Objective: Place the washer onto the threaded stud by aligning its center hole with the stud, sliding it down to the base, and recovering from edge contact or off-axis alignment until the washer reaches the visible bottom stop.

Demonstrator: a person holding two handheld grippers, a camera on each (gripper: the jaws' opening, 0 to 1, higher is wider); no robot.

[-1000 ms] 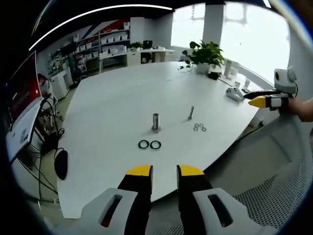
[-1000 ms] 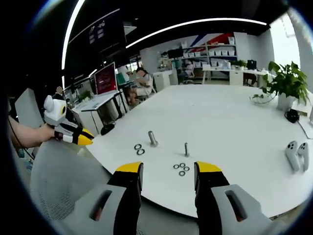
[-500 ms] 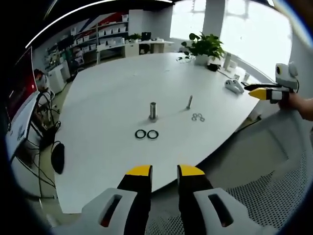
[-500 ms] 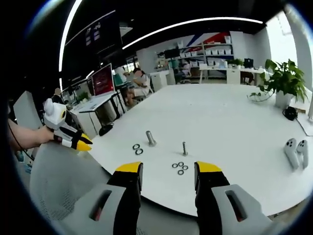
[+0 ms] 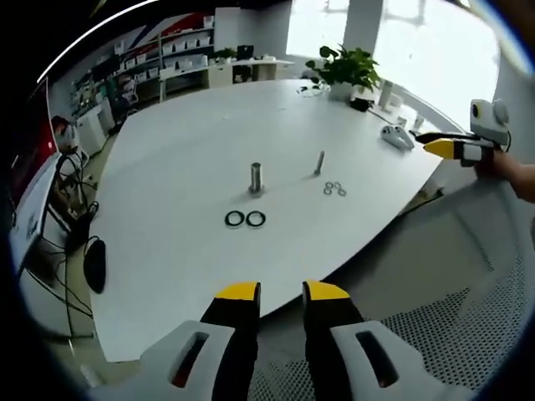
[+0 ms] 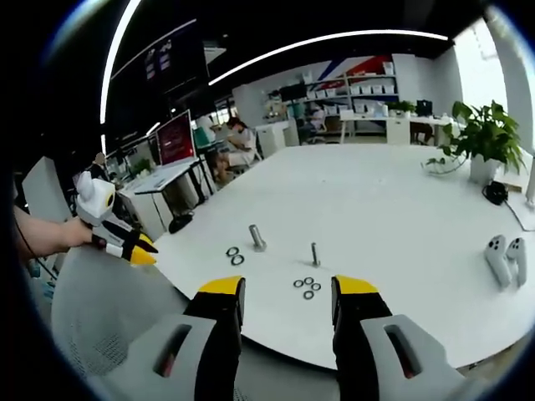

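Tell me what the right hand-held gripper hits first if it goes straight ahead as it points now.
Probably the small washers on the white table, just before the thin stud; the right hand-held gripper is open, and depth is uncertain.

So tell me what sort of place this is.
Probably an open-plan office or lab: a big white meeting table, shelving stacked with white boxes, a red-lit monitor and a potted green plant.

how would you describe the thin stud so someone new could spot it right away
On the big white table, look near the edge closest to both grippers, where two metal posts stand upright. The thin stud is the slimmer post, with a cluster of small washers lying just in front of it. The thicker post beside it has two larger dark rings instead.
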